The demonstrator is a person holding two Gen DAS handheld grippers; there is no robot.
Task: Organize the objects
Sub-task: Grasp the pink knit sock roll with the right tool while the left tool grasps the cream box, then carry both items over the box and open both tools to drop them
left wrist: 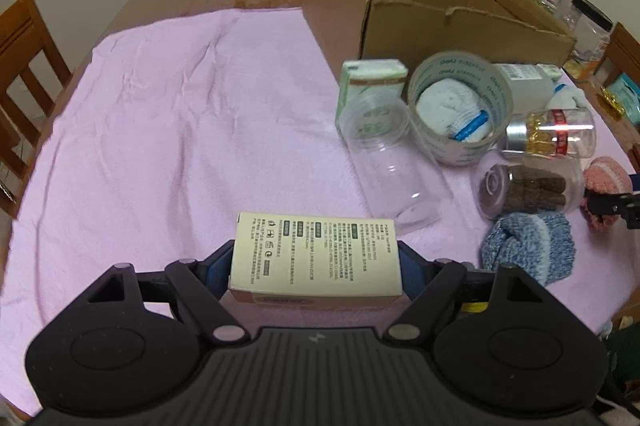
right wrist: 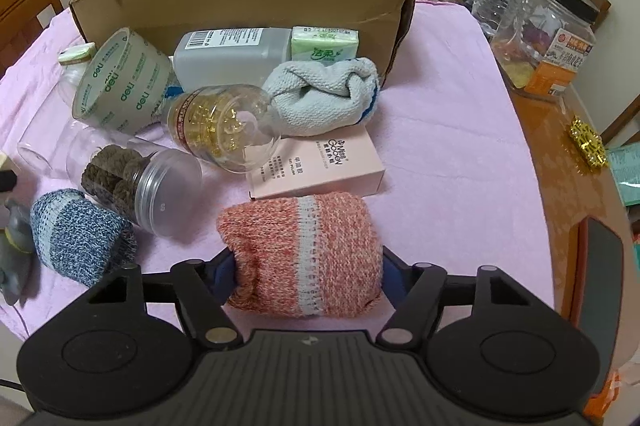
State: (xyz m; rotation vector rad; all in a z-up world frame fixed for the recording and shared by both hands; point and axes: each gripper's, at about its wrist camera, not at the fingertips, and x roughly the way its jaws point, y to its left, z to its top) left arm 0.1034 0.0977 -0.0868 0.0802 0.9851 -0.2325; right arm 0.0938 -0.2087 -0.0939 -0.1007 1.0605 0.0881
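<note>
We hold a cream box [left wrist: 316, 258] clamped in the left fingers [left wrist: 240, 262] and a pink sock [right wrist: 302, 258] clamped in the right fingers [right wrist: 224, 276], while the carton [right wrist: 248, 5] looks empty and most things lie before it on the tabletop [left wrist: 160, 129].
</note>
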